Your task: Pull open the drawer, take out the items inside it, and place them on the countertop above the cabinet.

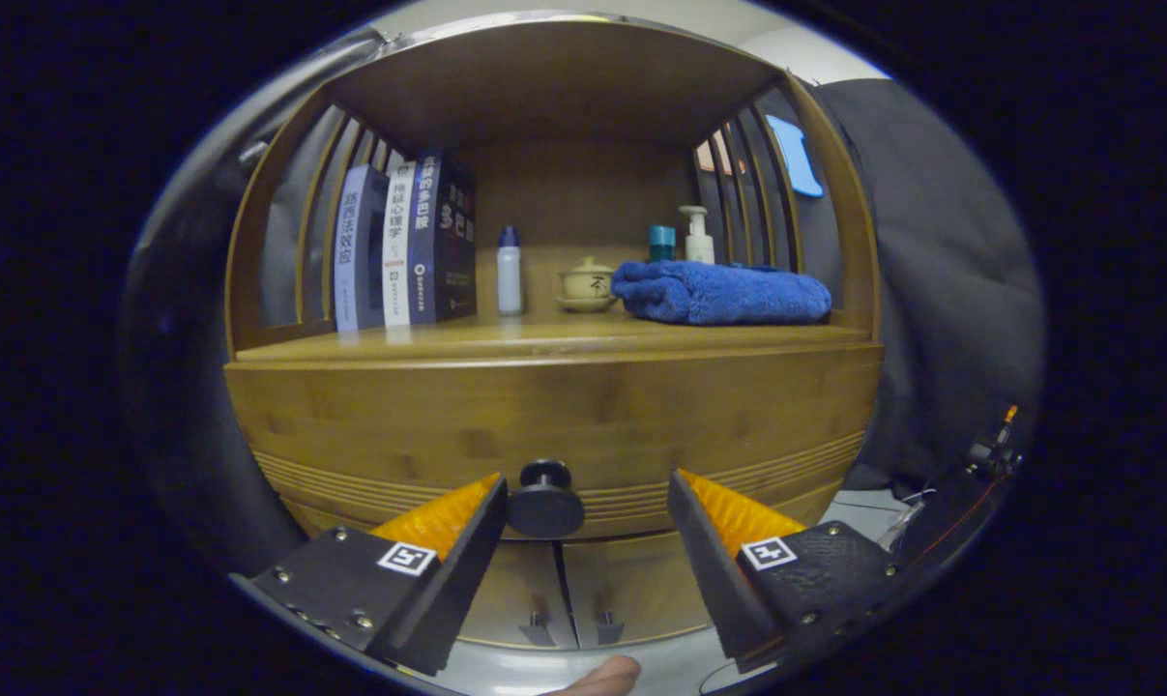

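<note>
The step in hand is judged to be the approach to the drawer knob (544,501), before any pull; the claw (588,507) is held wide apart, nothing gripped, with the knob between its fingers but much nearer the left one, seemingly just beside its tip; the claw should be shifted leftward so that the knob is centred, then advanced until the pads flank the knob's neck, and only then closed; the pull should be made straight back, level with the drawer front (554,416), so that the knob is not slipped off. The knob is seen as dark, round and glossy, mounted low on the wooden drawer front, which lies shut below the counter (554,338), where a blue towel (723,293) and books (404,242) are stood.
</note>
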`<state>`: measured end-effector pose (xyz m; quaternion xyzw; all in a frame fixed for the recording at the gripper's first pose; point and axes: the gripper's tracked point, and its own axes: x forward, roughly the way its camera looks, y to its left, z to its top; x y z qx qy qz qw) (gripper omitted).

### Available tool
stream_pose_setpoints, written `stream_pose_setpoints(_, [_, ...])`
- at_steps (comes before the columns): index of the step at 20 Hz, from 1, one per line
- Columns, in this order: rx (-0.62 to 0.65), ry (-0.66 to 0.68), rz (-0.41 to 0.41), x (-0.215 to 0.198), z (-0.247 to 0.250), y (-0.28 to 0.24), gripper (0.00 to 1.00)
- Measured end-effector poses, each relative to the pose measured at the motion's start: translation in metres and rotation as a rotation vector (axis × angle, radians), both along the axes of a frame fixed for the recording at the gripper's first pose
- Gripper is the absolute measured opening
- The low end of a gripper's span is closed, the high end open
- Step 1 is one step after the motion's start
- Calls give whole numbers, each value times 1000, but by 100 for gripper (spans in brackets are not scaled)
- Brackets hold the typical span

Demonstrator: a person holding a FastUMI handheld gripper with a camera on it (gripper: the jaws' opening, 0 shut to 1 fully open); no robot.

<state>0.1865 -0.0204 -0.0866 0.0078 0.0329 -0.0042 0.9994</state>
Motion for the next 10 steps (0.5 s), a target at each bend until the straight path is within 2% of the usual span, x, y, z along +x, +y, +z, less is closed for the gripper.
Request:
stream_pose_setpoints(1, [0,-13,5,4,1,1,100])
stream_pose_setpoints(2, [-1,-16,21,6,1,6,96])
stream_pose_setpoints(4, [-57,59,54,10,-19,13,83])
stream_pose_setpoints(5, [-94,58,46,9,-17,11,80])
stream_pose_setpoints(8, [-141,25,41,16,-19,21,59])
stream_pose_setpoints(10, [-102,8,47,14,-17,24,50])
